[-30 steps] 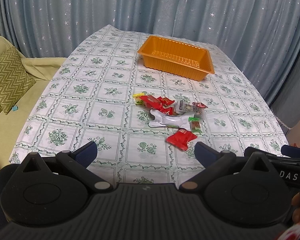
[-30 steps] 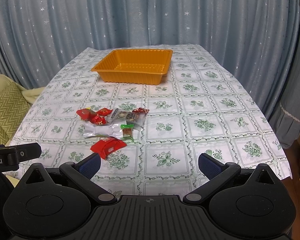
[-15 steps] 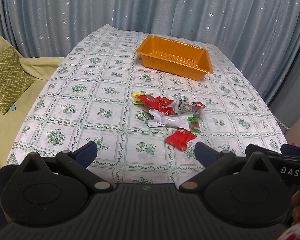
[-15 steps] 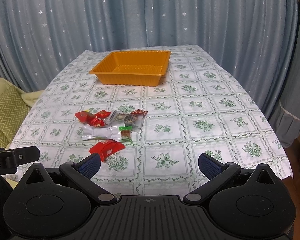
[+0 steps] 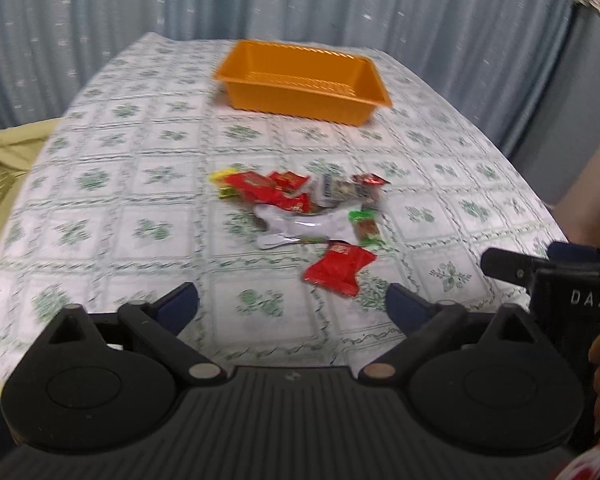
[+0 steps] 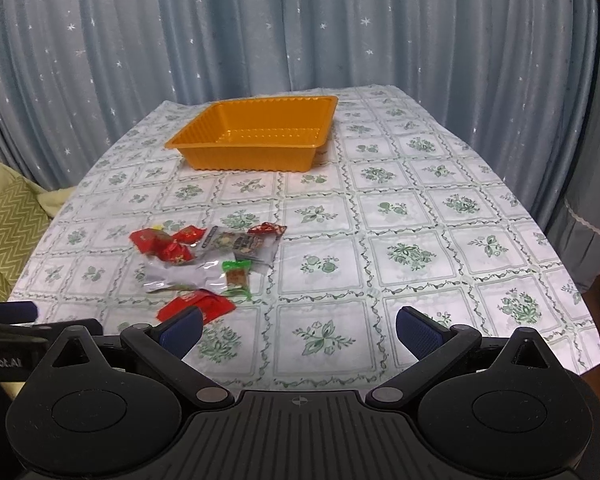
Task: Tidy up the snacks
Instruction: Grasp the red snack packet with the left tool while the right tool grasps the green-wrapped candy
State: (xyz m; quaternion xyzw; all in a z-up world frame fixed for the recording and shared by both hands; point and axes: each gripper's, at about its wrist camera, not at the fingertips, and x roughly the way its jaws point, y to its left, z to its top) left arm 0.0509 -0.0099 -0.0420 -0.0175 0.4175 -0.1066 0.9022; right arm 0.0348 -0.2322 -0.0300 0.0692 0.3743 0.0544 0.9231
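The snacks lie in a loose heap mid-table on the patterned tablecloth (image 6: 420, 216), well short of the empty orange tray (image 6: 256, 136) at the far end; the left gripper (image 5: 292, 300) has nothing between its jaws, which are closing slightly; the right gripper (image 6: 298, 326) is spread wide, empty; the nearest red packet (image 5: 338, 268) looks the easiest first pick; pinching its puffed middle, clear of the silver wrapper (image 5: 300, 228), should avoid dragging neighbours.

Soft, even indoor light, faint shadows. The left wrist view is smeared with motion blur; the right is sharp. Both bow at the edges, corners dark. Glare whitens the crinkled silver foil snack packet (image 5: 300, 226).
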